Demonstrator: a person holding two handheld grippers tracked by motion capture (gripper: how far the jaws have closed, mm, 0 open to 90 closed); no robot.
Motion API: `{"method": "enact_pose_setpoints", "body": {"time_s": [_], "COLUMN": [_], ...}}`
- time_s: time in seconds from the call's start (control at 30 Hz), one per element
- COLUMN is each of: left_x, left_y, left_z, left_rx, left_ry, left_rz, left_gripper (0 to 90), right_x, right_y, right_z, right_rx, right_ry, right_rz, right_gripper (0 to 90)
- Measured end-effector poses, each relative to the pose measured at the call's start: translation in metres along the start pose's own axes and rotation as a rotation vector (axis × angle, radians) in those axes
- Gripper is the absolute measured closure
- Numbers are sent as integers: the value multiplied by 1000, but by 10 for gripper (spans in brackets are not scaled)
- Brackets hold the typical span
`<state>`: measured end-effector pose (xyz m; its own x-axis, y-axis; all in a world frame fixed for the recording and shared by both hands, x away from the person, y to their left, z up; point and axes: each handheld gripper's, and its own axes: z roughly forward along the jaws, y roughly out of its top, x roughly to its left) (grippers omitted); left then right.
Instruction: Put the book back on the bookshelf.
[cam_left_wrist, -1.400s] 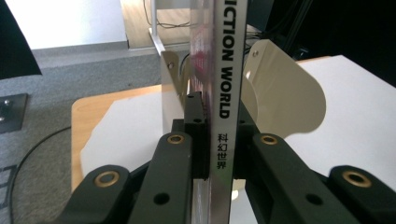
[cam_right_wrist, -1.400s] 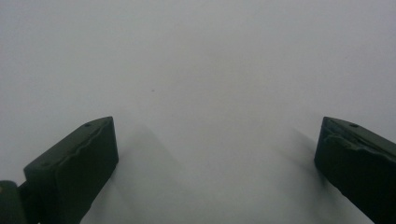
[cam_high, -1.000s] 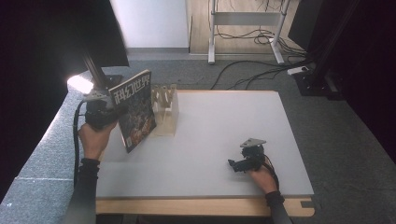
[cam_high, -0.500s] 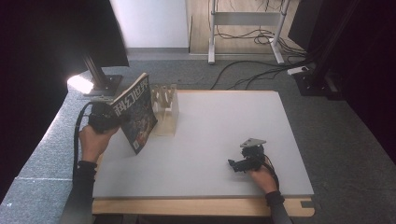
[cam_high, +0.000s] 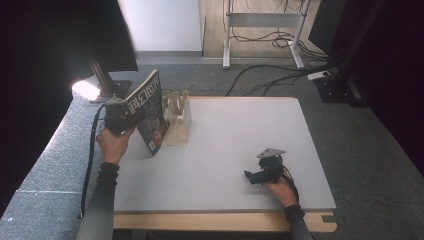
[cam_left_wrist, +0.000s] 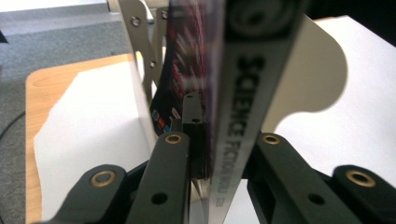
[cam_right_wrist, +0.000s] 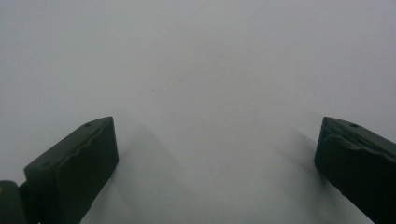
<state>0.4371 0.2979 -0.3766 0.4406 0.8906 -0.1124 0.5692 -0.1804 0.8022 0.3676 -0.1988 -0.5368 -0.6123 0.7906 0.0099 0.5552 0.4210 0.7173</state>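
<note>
Left gripper (cam_high: 125, 119) clamps the magazine (cam_high: 150, 112) upright beside the wooden rack (cam_high: 179, 120) at the table's (cam_high: 240, 130) left edge. Left gripper view: jaws pinch the magazine (cam_left_wrist: 219, 93) spine. Right gripper view: right gripper (cam_right_wrist: 215, 163) jaws spread wide, empty.

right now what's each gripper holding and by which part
Left gripper grips the magazine by its edge near the spine; right gripper is open, holding nothing.

You've got a white table (cam_high: 240, 150), grey carpet floor (cam_high: 360, 130), cables (cam_high: 270, 80), and a black monitor stand (cam_high: 107, 85) behind.
</note>
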Motion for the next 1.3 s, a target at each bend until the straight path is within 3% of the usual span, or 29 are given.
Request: {"method": "enact_pose_setpoints", "body": {"time_s": [0.17, 0.27, 0.33, 0.5, 0.73, 0.97, 1.3], "left_x": [7, 10, 10, 10, 6, -1, -2], "left_y": [-3, -7, -8, -8, -12, -18, -31], "left_z": [-2, -4, -7, -15, -24, -35, -53], "left_rx": [-1, -23, -38, -52, -67, -51, -77], "left_ry": [11, 11, 4, 9, 0, -1, -57], "left_rz": [-12, -6, -17, 0, 20, 55, 46], "left_gripper": [796, 715, 614, 389, 250, 136, 72], "right_x": [0, 0, 0, 0, 0, 0, 0], "right_y": [0, 0, 0, 0, 0, 0, 1], "right_z": [0, 0, 0, 0, 0, 0, 0], "right_rx": [0, 0, 0, 1, 0, 1, 2], "right_ry": [0, -1, -1, -1, -3, -2, -2], "right_rz": [-1, 2, 1, 0, 1, 2, 1], "right_gripper": [0, 0, 0, 0, 0, 0, 0]}}
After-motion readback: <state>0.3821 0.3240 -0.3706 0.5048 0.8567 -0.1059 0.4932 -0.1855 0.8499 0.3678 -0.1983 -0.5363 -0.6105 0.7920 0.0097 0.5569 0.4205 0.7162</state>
